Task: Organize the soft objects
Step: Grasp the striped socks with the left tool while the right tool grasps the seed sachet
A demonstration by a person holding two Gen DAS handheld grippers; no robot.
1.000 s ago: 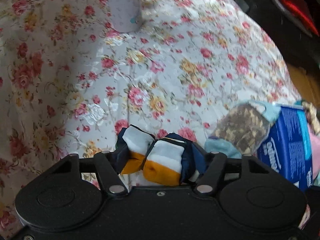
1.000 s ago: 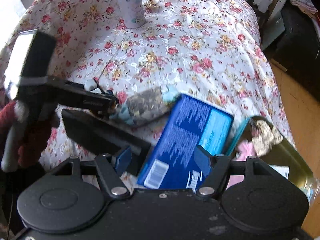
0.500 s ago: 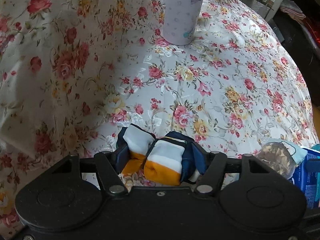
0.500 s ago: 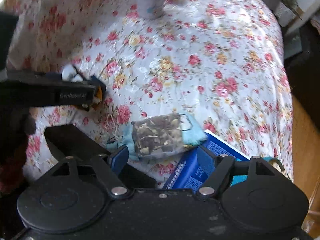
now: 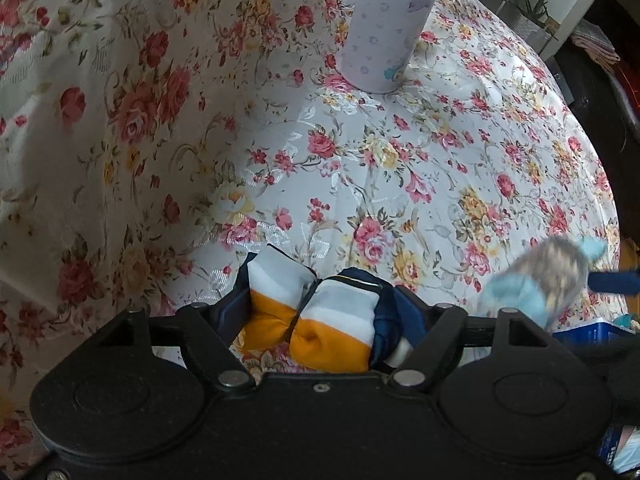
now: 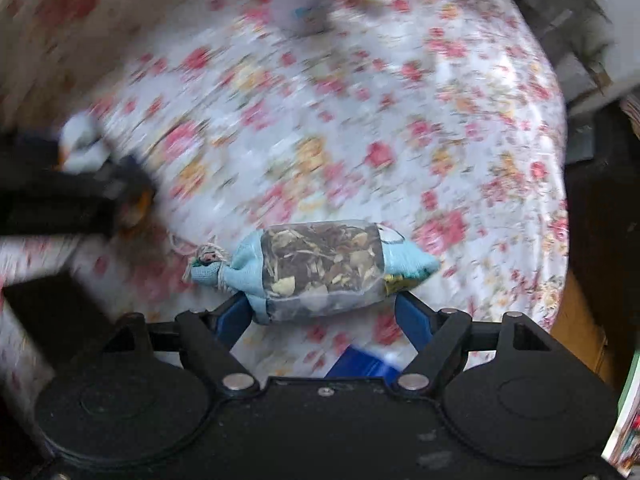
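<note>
Your left gripper (image 5: 316, 312) points steeply down at the floral tablecloth (image 5: 400, 168), and its jaws are opening. The rolled striped cloth (image 5: 320, 320), banded white, orange and navy, sits between the 2 blue pads. From the left wrist view you cannot tell whether the pads press on it or merely flank it.

Your right gripper (image 6: 326, 312) also points down. Its jaws stand fairly wide, with the sachet (image 6: 316, 264) lying across the space between the 2 blue fingertips (image 6: 232, 316). The sachet is a light blue cloth pouch with a clear window showing dried leaves, its left end tied off with string. Both ends reach the pads, yet the view does not settle whether they clamp it. In the left wrist view the same sachet (image 5: 548, 276) shows blurred at the right edge, beside 1 blue finger.

A lavender tumbler (image 5: 390, 24) with small printed flowers stands upright on the cloth, well apart from the striped cloth. A blue box (image 6: 364, 362) peeks out under the right gripper, and its edge (image 5: 588, 332) shows white lettering too small and cut off to read. No other writing is legible; the right wrist view is motion-blurred.
</note>
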